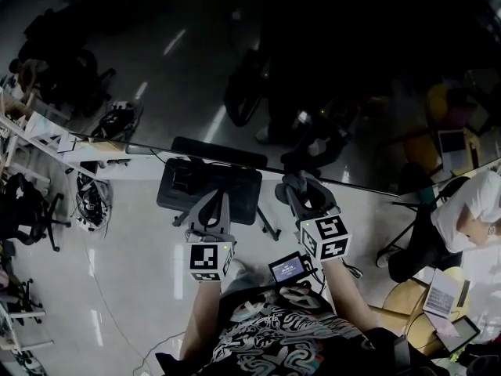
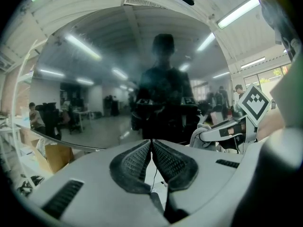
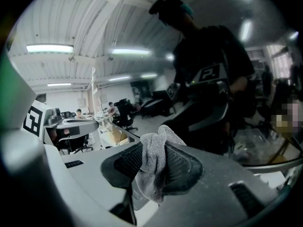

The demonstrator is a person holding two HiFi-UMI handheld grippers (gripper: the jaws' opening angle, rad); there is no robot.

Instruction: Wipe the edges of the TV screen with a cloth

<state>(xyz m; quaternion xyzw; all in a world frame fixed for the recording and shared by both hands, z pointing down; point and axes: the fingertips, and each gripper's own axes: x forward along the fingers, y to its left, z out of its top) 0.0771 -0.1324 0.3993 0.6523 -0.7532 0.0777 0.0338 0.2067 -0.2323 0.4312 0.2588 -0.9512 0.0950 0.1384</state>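
Facing the dark TV screen (image 1: 329, 45), the head view shows the left gripper (image 1: 217, 204) and right gripper (image 1: 304, 188), each bearing a black-and-white marker cube (image 1: 210, 260); a seated person (image 1: 470, 210) is at right. Left gripper view: jaws pressed together on nothing, screen ahead. Right gripper view: jaws clamp a grey cloth (image 3: 152, 167), near the screen.

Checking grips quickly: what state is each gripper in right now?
Left gripper: closed, nothing between its jaws.
Right gripper: closed on the grey cloth.
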